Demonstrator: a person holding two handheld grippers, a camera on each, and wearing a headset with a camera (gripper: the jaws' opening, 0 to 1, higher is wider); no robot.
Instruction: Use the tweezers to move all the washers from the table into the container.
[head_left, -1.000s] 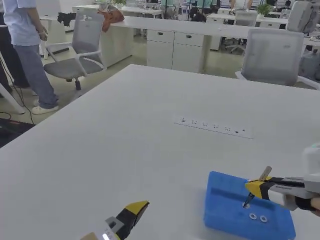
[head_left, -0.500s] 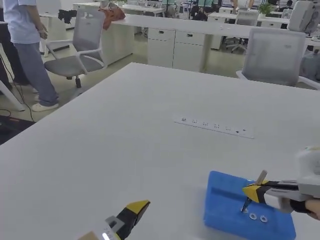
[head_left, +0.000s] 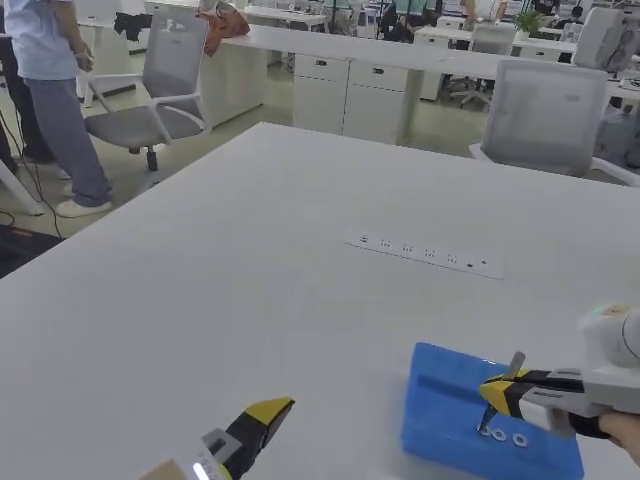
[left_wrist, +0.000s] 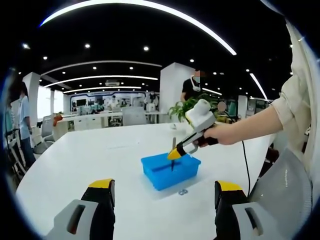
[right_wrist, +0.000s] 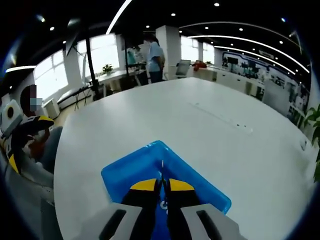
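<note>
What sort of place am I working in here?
Looks like an open-plan office: rows of white desks with drawer cabinets, mesh office chairs, and a socket strip set in the big white table.

Right claw (right_wrist: 163, 184) seemingly pinched (tilted down); left claw (left_wrist: 165, 186) gapes.

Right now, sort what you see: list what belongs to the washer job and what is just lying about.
Job:
- blue plastic container
- thin metal tweezers, clamped in the right gripper
- small metal washers inside the container

Lying about:
- white socket strip set in the white table
- grey mesh office chairs
</note>
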